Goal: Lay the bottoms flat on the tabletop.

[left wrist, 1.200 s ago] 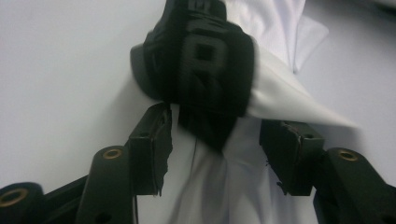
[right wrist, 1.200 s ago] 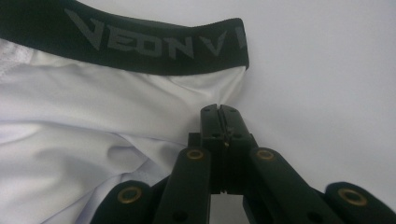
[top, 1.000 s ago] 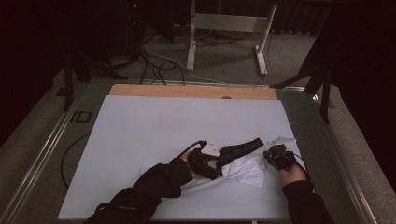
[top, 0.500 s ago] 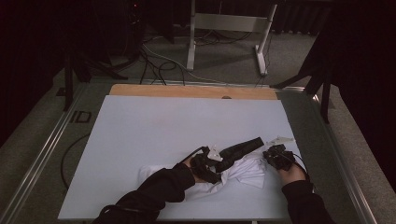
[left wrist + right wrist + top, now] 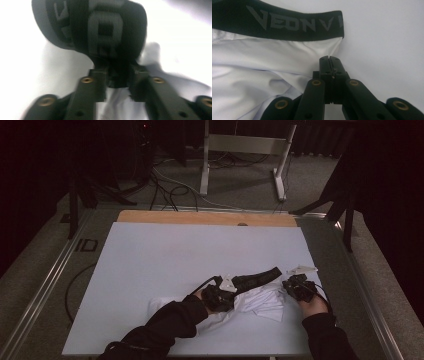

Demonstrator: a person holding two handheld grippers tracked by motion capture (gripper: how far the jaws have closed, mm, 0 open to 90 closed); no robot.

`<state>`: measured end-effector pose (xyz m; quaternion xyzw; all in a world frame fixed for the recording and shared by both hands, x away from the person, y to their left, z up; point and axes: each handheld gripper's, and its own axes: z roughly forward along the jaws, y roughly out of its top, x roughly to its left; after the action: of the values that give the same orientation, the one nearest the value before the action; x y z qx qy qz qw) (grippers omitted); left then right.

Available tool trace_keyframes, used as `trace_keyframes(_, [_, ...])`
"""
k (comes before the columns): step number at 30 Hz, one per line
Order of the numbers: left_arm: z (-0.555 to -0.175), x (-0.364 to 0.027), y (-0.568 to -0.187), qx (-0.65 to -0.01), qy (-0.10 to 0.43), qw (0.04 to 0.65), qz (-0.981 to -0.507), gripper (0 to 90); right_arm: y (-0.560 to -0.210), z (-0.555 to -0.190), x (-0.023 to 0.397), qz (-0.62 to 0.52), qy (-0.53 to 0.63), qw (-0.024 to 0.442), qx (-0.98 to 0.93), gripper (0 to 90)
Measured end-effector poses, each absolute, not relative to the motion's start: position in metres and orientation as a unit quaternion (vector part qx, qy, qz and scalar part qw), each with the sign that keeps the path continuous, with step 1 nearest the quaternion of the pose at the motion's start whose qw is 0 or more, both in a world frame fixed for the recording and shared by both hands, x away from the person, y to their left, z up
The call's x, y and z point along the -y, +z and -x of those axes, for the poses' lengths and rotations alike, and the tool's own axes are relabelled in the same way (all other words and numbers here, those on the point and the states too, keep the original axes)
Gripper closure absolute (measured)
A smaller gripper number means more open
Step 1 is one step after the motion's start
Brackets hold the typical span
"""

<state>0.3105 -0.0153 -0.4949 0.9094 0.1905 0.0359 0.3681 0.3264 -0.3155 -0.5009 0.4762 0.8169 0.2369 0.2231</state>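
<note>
At the near edge of the table [image 5: 150, 250], two dark sleeves come in from the bottom of the high view. The left sleeve [image 5: 165, 325] reaches forward and to the right, lying over the near part of a white garment [image 5: 265, 302] that rests on the white tabletop, toward its near right side.

The left gripper [image 5: 220, 295] sits on the cloth at the middle of the garment. In the left gripper view [image 5: 117, 77] its two black jaws are drawn close and pinch a fold of the black waistband [image 5: 100, 27] between them; the band bulges up beyond the tips in a rounded loop, with large grey letters across it. The picture is blurred, so the letters cannot be read there.

The right gripper [image 5: 297, 287] is just beside the garment's right edge, held by the right hand [image 5: 315, 306]. In the right gripper view [image 5: 330, 60] its jaws are pressed together, tips meeting, at the edge of the white cloth [image 5: 262, 72]; whether any cloth is caught between them I cannot tell.

Beyond those tips the waistband [image 5: 287, 23] runs flat across the top of the cloth, black with grey block lettering, and ends at the garment's corner. The white fabric below it is smooth with a few soft creases.

In the high view the waistband [image 5: 257, 277] slants away from the left gripper toward the far right. Farther off lies bare white tabletop, then a wooden strip [image 5: 205, 217] along the far edge.
</note>
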Motion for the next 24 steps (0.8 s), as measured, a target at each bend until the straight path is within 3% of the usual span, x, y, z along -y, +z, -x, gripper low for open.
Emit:
trace_keyframes(4, [-0.316, -0.003, -0.481, -0.208, 0.062, 0.37, -0.903, 76.6, -0.497, -0.326, 0.316, -0.476, 0.24, 0.231, -0.814, 90.0])
trace_keyframes(5, [-0.321, -0.018, -0.473, -0.219, 0.09, 0.358, -0.903, 76.6, -0.495, -0.327, 0.316, -0.477, 0.244, 0.233, -0.812, 90.0])
trace_keyframes(12, [-0.345, -0.064, -0.451, -0.259, 0.124, 0.347, -0.893, 76.3, -0.49, -0.333, 0.313, -0.475, 0.254, 0.238, -0.808, 90.0])
trace_keyframes(16, [-0.363, -0.087, -0.445, -0.286, 0.146, 0.334, -0.886, 65.7, -0.487, -0.338, 0.304, -0.469, 0.258, 0.239, -0.811, 90.0])
trace_keyframes(17, [-0.367, -0.093, -0.444, -0.3, 0.143, 0.335, -0.882, 54.4, -0.485, -0.34, 0.298, -0.461, 0.263, 0.236, -0.814, 90.0])
trace_keyframes(18, [-0.37, -0.098, -0.445, -0.313, 0.14, 0.337, -0.877, 54.4, -0.485, -0.34, 0.298, -0.461, 0.263, 0.236, -0.814, 90.0])
trace_keyframes(20, [-0.374, -0.105, -0.448, -0.334, 0.125, 0.335, -0.872, 43.9, -0.485, -0.342, 0.294, -0.457, 0.266, 0.239, -0.814, 88.9])
trace_keyframes(21, [-0.374, -0.111, -0.45, -0.348, 0.131, 0.338, -0.865, 42.9, -0.484, -0.344, 0.291, -0.453, 0.271, 0.239, -0.815, 81.8])
trace_keyframes(24, [-0.373, -0.116, -0.452, -0.36, 0.124, 0.342, -0.859, 40.3, -0.481, -0.346, 0.289, -0.452, 0.276, 0.243, -0.813, 76.3])
